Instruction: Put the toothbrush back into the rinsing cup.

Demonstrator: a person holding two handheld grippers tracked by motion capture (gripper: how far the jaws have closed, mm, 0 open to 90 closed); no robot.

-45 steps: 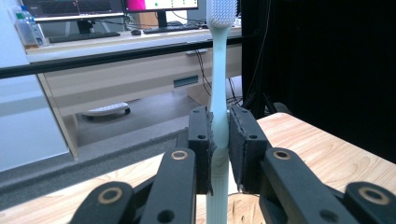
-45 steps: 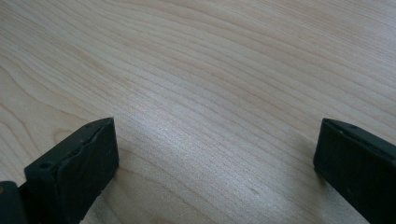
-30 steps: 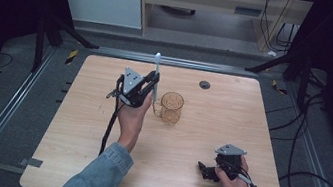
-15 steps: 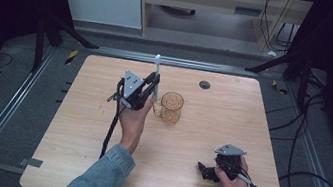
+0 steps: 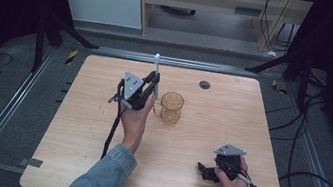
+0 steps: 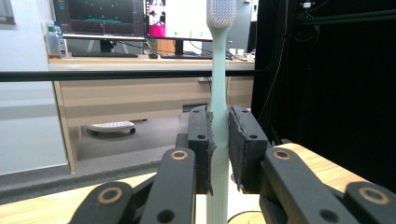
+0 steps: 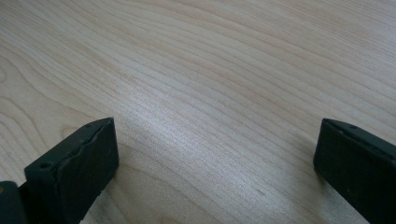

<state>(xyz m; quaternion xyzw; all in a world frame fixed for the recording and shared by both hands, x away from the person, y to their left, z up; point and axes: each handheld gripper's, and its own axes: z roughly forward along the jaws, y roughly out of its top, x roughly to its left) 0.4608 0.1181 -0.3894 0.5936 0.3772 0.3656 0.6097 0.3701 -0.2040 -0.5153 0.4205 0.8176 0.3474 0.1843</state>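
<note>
the left gripper (image 5: 154, 82) is raised above the worktop (image 5: 91, 172), left of centre, and is clamped on a pale green toothbrush (image 5: 156, 74). in the left gripper view the toothbrush (image 6: 218, 116) stands between the two black pads, which press on its handle from both sides. its long axis runs upright, close to vertical: the bristled head points up, with the white bristles at the top, and the handle end points down below the pads. in the high view the head rises clear above the gripper and leans slightly toward the far edge of the worktop.

an amber glass cup (image 5: 171, 107) stands upright on the worktop just beside the left gripper, to its right. the toothbrush is outside the cup, above and to the left of its rim.

the right gripper (image 5: 207, 172) lies low at the near right corner of the worktop. in the right gripper view its jaws stand wide apart over bare wood grain, with nothing between them.
</note>
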